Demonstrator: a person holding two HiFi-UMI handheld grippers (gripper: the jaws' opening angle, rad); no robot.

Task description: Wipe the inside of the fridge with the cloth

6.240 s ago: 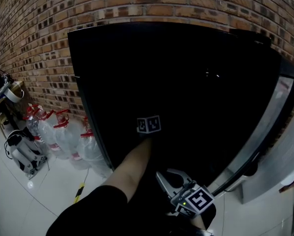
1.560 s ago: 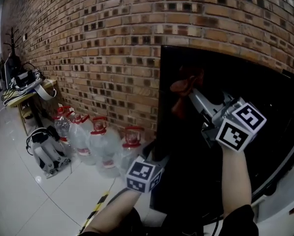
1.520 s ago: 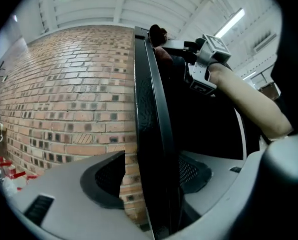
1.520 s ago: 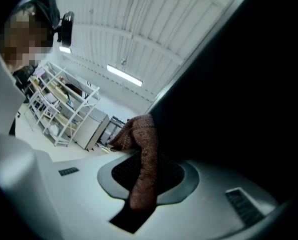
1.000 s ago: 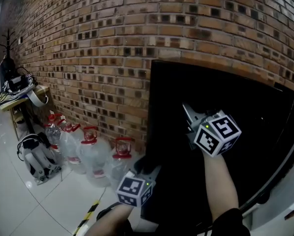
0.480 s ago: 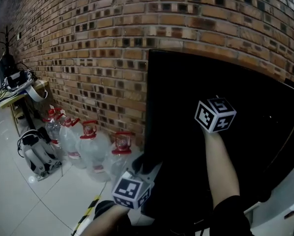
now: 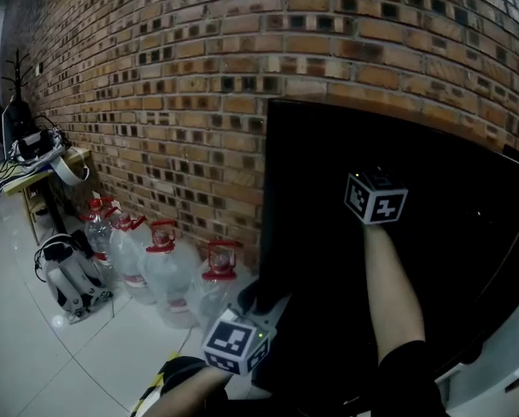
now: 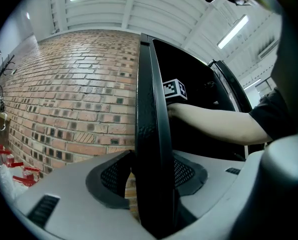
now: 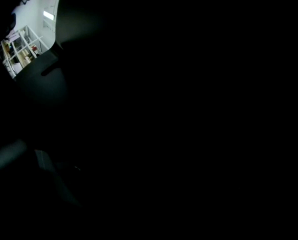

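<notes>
L tongs (image 8: 154,170) clamp the front edge of the black fridge door (image 8: 151,104). One ribbed pad (image 8: 111,173) sits on the door's brick-wall side, the other on its inner side. The jaws stand roughly half apart w/ the door's thickness filling the gap. In the head view these tongs sit low at centre, marker cube up, nose against the door's edge.

R tongs (image 7: 375,198) reach into the fridge (image 7: 450,241), the bare forearm (image 7: 389,294) stretched up from the bottom of the frame. Only their marker cube catches light against the black interior. The R gripper view is almost wholly dark, w/ just a sliver of lit room at top left. Whether those jaws are wide, narrow or closed on anything can't be told. The cloth can't be made out in any view, as the cavity round the R tongs is too dark.

The fridge stands against a red-brown brick wall (image 7: 198,76), its door open w/ the wall on its outer side. Left of it, clear water jugs (image 7: 168,268) w/ red caps line the foot of the wall on a pale tiled floor (image 7: 50,363). A grey-and-black backpack (image 7: 63,272) lies beside them. Further left is a small table (image 7: 42,159) piled w/ cables and gear.

From the L gripper view, the R forearm and cube show beyond the door, under a white ribbed ceiling w/ strip lights (image 8: 232,31).
</notes>
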